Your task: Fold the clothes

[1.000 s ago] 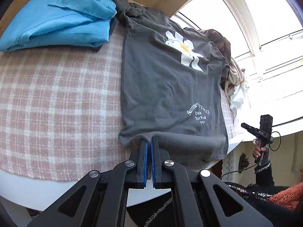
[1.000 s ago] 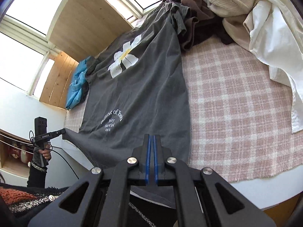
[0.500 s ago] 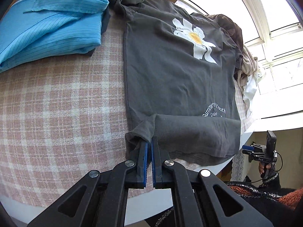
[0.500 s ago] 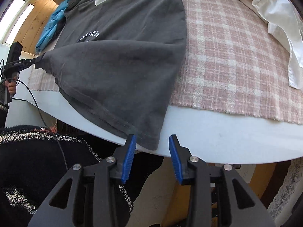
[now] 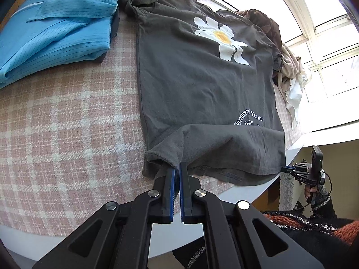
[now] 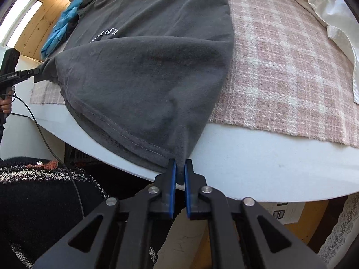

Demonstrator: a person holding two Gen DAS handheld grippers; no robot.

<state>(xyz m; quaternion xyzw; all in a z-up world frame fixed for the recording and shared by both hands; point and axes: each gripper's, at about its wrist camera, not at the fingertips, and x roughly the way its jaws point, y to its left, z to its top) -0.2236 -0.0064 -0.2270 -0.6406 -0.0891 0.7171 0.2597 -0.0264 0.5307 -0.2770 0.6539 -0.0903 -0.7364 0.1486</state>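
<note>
A dark grey T-shirt (image 5: pixel 202 74) with a white daisy print lies flat on the plaid cloth, and its lower hem hangs over the table's front edge. My left gripper (image 5: pixel 177 167) is shut on the hem's left corner, which is bunched and doubled over the shirt. In the right wrist view the T-shirt (image 6: pixel 145 67) drapes off the edge. My right gripper (image 6: pixel 179 163) is closing its jaws on the hem's other corner, with cloth pinched between the blue pads. Each gripper shows in the other's view: right gripper (image 5: pixel 289 169), left gripper (image 6: pixel 37 71).
A folded blue shirt (image 5: pixel 56 29) lies at the far left. A heap of brown, beige and white clothes (image 5: pixel 289 67) sits beyond the T-shirt's right side. The pink plaid cloth (image 5: pixel 56 123) covers a white table (image 6: pixel 258 168). A person's knitted sleeve (image 5: pixel 314 222) is close below.
The right gripper dropped below the table edge, opened, then closed on the hanging hem corner. The left gripper kept its grip and moved the left corner inward, so the hem now folds over.
</note>
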